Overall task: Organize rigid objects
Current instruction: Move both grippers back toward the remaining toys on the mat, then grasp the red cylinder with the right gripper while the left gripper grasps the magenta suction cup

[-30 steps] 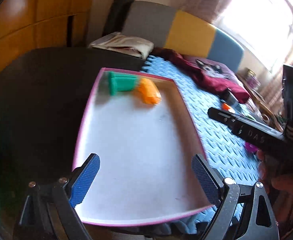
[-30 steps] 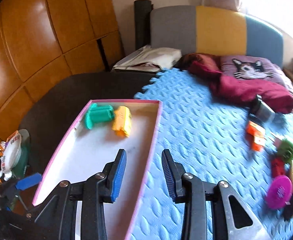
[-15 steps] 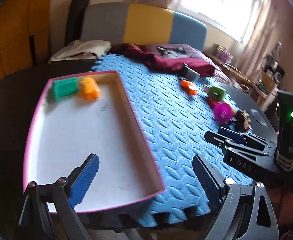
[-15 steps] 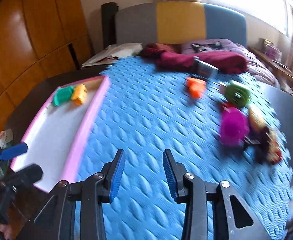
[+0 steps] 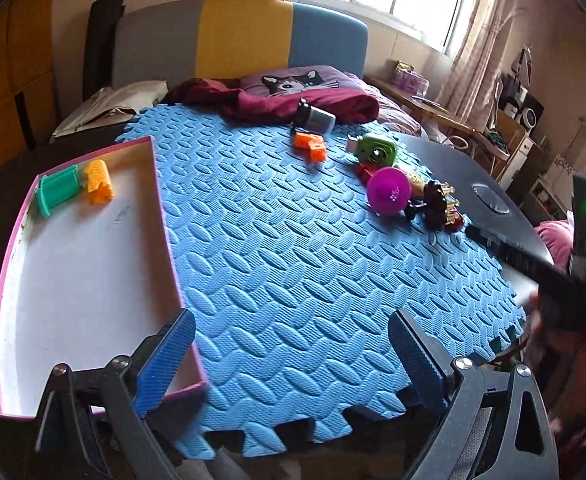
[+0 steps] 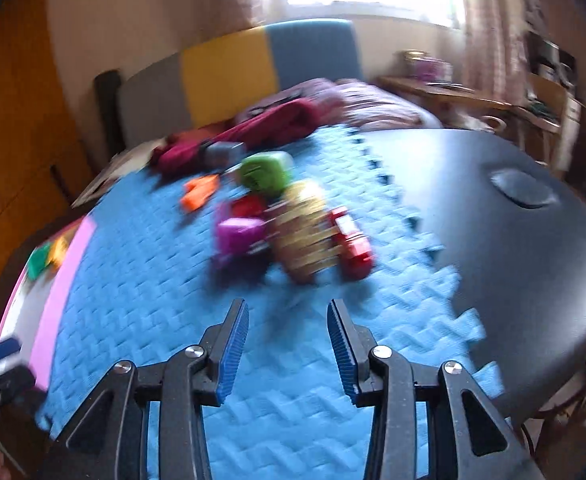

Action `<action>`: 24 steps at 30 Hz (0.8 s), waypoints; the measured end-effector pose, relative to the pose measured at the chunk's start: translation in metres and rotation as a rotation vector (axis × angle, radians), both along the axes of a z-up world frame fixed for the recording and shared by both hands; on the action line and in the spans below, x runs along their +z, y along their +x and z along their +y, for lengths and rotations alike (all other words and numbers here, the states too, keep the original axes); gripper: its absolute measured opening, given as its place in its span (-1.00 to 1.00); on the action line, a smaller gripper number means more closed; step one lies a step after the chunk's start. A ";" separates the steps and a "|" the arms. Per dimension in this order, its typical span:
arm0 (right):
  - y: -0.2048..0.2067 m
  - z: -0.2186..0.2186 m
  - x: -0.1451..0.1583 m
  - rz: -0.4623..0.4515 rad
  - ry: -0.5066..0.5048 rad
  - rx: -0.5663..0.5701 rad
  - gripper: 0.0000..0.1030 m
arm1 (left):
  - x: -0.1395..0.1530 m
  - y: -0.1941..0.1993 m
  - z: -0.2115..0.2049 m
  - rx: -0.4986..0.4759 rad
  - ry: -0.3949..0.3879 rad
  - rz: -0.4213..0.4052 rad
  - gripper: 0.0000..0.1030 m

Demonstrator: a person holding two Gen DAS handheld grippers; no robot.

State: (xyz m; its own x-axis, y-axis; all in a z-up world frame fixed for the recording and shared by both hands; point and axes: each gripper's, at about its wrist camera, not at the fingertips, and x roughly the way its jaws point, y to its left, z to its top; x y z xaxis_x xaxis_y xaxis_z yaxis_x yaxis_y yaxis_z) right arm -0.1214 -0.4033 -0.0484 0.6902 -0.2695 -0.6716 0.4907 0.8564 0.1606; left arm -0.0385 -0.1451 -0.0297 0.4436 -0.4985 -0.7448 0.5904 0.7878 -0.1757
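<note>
Blue-padded right claw [image 6: 288,344], empty, jaws just been opening, faces toy pile [image 6: 293,224] on blue foam mat [image 5: 293,260]. Left claw [image 5: 289,364] released. 2 toys in pink-rimmed tray [image 5: 161,208]. Next: grasp 1 toy.

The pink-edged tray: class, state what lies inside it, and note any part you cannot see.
Inside the tray, at its far end, lie a green block and an orange block, side by side. The rest shows bare white floor. The left gripper's finger covers a near corner.
</note>
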 end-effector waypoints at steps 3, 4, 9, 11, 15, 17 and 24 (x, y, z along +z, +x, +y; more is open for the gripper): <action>0.006 -0.023 0.001 0.008 -0.011 -0.026 -0.18 | -0.001 -0.002 -0.004 -0.004 0.002 0.009 0.91; 0.010 -0.031 0.001 0.017 -0.014 -0.035 -0.18 | -0.002 -0.003 -0.005 -0.006 0.002 0.012 0.91; 0.028 -0.063 -0.008 0.023 0.043 -0.040 -0.18 | -0.002 -0.006 -0.010 -0.010 0.011 0.013 0.92; 0.038 -0.069 -0.014 0.036 0.068 -0.026 -0.18 | -0.002 -0.006 -0.011 -0.010 0.014 0.016 0.92; 0.051 -0.073 -0.023 0.057 0.081 0.012 -0.19 | -0.002 -0.006 -0.013 -0.011 0.015 0.022 0.93; 0.053 -0.075 -0.024 0.050 0.097 0.026 -0.19 | -0.002 -0.005 -0.015 -0.009 0.019 0.022 0.93; 0.055 -0.085 -0.027 0.030 0.156 0.023 -0.30 | 0.000 0.000 -0.022 -0.006 0.013 0.041 0.93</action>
